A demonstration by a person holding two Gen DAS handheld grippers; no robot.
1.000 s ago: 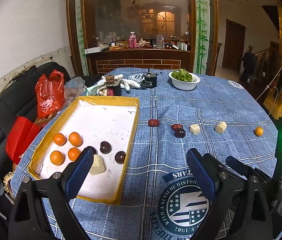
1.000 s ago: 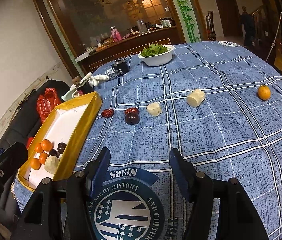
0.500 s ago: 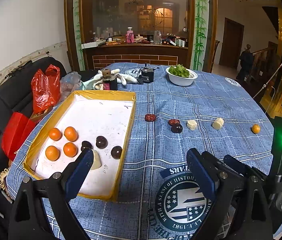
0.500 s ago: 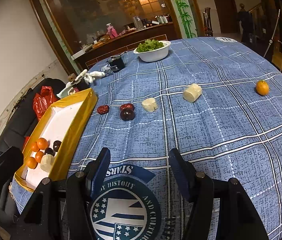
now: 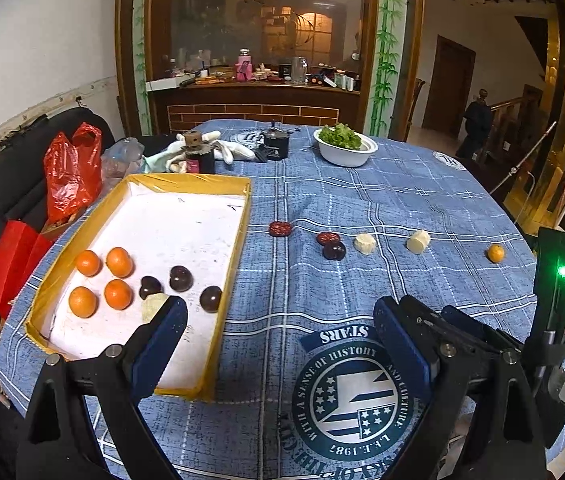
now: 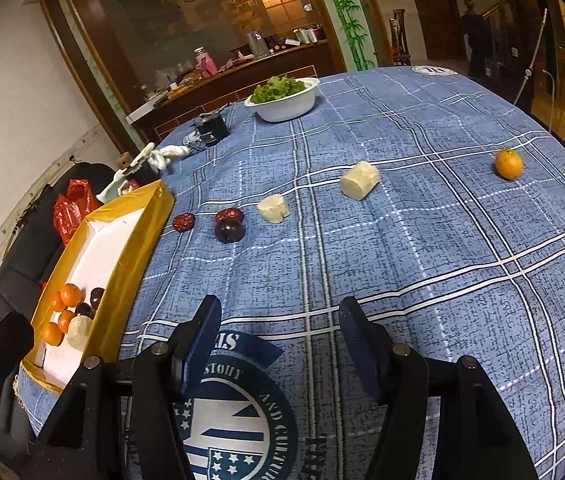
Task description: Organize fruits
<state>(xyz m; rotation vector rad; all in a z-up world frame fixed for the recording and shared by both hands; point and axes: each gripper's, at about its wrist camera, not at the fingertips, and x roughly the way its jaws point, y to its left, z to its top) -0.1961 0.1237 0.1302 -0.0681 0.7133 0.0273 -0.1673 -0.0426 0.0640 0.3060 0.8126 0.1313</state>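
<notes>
Both grippers empty, jaws apart: left gripper [image 5: 278, 320] beside yellow tray [image 5: 238, 240], right gripper [image 6: 278, 320] well short of loose orange [image 6: 508, 164] (far right).

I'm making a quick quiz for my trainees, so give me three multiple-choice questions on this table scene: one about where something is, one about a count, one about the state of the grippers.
1. Where is the lone orange that is outside the tray?
A. On the tablecloth, right of the two white chunks
B. In the white bowl
C. Between the left gripper's fingers

2. How many oranges lie in the yellow tray?
A. Two
B. Four
C. Six

3. What state are the two grippers in?
A. Both open and empty
B. Left shut on a dark fruit
C. Right shut on a white chunk

Answers:
1 A: it sits alone on the cloth past the farther white chunk.
2 B: four oranges cluster at the tray's near left end.
3 A: the left gripper and right gripper show only tablecloth between their fingers.
</notes>
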